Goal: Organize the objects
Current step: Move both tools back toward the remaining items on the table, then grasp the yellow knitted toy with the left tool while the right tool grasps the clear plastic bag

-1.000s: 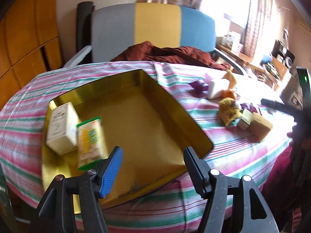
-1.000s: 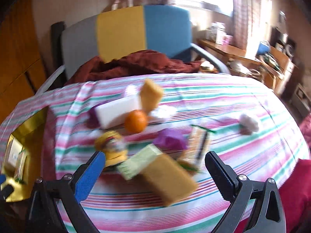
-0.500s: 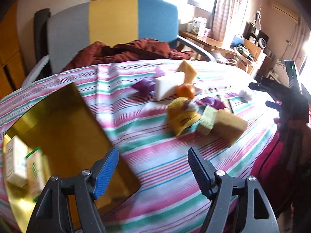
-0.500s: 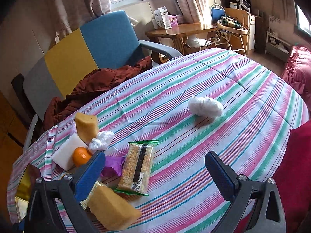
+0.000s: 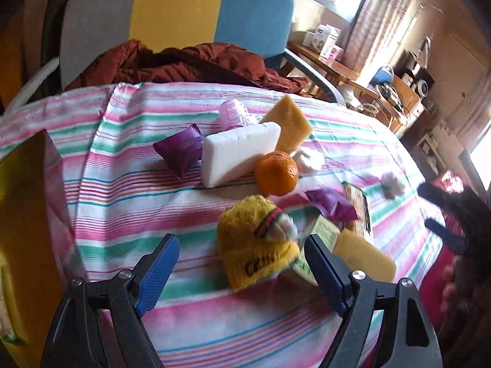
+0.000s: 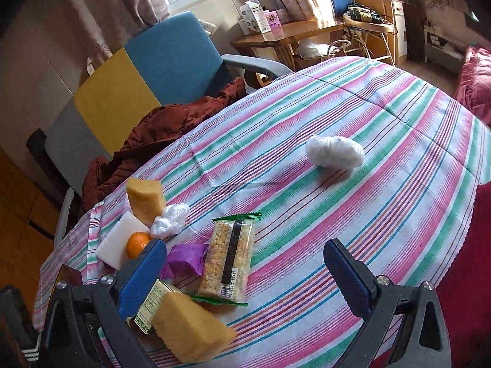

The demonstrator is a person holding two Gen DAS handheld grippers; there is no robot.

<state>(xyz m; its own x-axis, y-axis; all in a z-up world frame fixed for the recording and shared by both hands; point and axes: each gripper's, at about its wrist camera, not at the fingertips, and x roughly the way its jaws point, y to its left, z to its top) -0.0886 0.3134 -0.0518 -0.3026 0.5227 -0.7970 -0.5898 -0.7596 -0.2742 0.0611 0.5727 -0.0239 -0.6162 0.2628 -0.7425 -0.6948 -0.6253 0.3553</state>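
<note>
1. the left gripper [image 5: 242, 263] is held empty with its fingers spread wide, just short of the plush toy [image 5: 256, 240], which lies on the striped cloth [image 5: 129, 190] near the front of the clutter

2. the right gripper [image 6: 245, 276] is likewise empty and wide open, low over the snack bar [image 6: 228, 260], with the near sponge [image 6: 190, 326] and a small green box [image 6: 153, 305] at its left finger

3. the gold tray [image 5: 27, 224] is seen at the left edge of the left view, well apart from the pile; the step in hand is judged to be a pick for that tray, the toy being the likeliest target for the left gripper

4. the toy is best taken across its middle, where the soft pile can be squeezed firmly; a shallow pinch on fur alone is likely to slip

5. the right finger should be kept clear of the green box, which touches the toy's right side, so that the box is not dragged along

6. the orange [image 5: 276, 173] sits just behind the toy and may roll if nudged, so a low forward push should be avoided and the approach made from above

7. the white block [image 5: 239, 151], the purple packet [image 5: 181, 150] and the far sponge [image 5: 290, 125] are left farther back for later picks

8. the two grippers are close over the same pile, so only one should be moved in at a time
</note>
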